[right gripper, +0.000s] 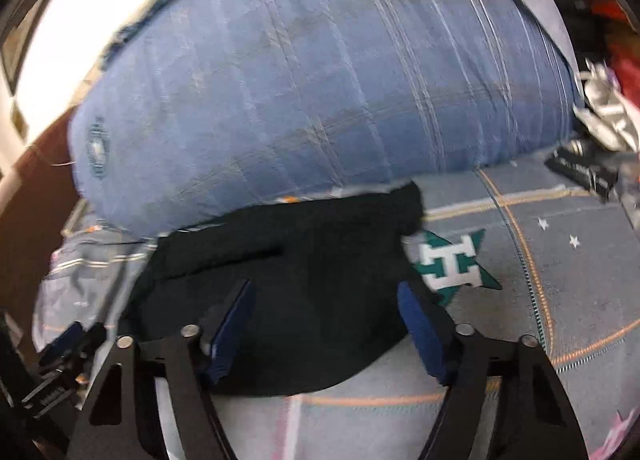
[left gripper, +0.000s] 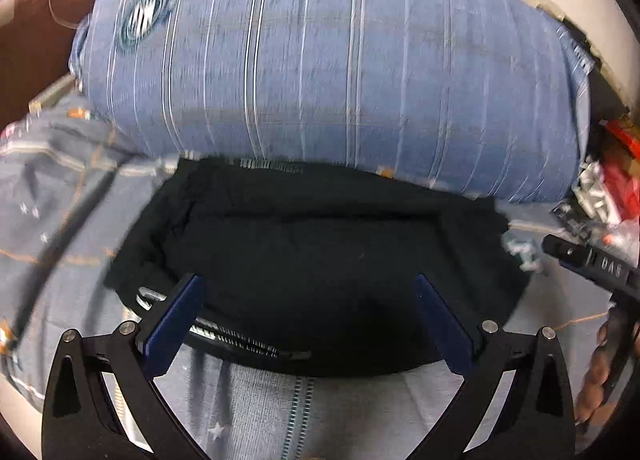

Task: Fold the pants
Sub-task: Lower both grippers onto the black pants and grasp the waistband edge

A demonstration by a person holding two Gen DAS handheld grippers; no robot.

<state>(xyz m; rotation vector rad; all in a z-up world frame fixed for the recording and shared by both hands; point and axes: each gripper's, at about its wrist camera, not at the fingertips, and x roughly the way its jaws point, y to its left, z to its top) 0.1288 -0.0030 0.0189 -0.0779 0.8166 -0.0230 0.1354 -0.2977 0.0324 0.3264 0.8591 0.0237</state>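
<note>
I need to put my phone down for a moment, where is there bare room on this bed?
Bare sheet lies right of the black pants, past the green logo, and along the near edge below the pants. The blue pillow fills the back, and clutter crowds the far right corner.

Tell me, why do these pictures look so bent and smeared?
Both views are fisheye, so the blue striped pillow bulges and corners go dark. The right wrist view is more motion-blurred; the black pants lose all texture there. In the left wrist view the pale wall behind looks overexposed.
</note>
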